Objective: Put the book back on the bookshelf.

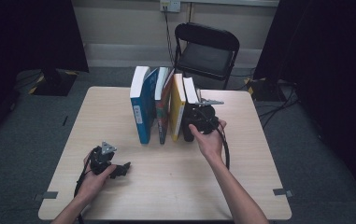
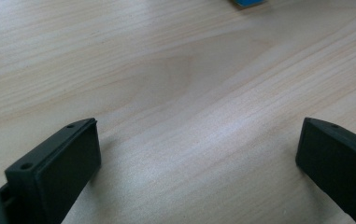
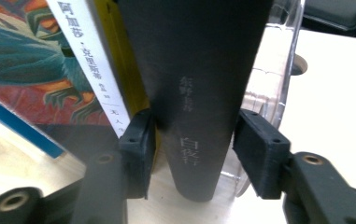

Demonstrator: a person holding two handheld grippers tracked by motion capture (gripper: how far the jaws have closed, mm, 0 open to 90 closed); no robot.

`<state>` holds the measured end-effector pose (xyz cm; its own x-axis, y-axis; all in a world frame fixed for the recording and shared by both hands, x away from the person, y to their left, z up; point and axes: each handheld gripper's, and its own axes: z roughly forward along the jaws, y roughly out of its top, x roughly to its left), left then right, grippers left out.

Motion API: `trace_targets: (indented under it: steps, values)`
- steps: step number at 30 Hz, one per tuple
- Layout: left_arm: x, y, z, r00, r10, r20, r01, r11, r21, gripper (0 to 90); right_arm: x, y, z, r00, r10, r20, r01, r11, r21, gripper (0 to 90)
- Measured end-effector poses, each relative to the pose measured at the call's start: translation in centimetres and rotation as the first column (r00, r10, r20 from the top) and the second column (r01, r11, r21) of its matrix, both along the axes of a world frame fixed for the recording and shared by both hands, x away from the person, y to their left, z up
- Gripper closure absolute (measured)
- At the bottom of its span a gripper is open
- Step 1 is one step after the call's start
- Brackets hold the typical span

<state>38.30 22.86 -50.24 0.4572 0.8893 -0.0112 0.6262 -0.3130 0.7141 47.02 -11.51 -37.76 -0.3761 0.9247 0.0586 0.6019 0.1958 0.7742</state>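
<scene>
At the right end of the upright row, beside the yellow book (image 1: 177, 108), your right gripper (image 3: 192, 149) straddles the black book's (image 3: 199, 88) spine, pads seemingly pinching it (contact looks snug). It's stiff, fairly heavy, smooth-covered; grip low across the spine. Your left gripper (image 2: 199, 158) rests spread over the table (image 2: 166, 70).
</scene>
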Motion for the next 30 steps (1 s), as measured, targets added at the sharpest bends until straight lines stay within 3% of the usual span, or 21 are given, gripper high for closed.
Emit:
trace_targets:
  steps: [18, 30]
  values:
    - [0.3, -0.2, 0.0, 1.0000, 0.000, 0.001, 0.000, 1.0000, -0.002, 0.0, 0.1, 2.5, 1.1, 0.9993, 0.002, 0.037, 0.001, 0.997, -0.080, 49.0]
    - [0.3, -0.2, 0.0, 1.0000, 0.001, 0.001, -0.001, 1.0000, 0.000, 0.0, 0.0, 1.6, 0.5, 0.9981, 0.032, 0.052, -0.029, 0.999, -0.043, 47.7]
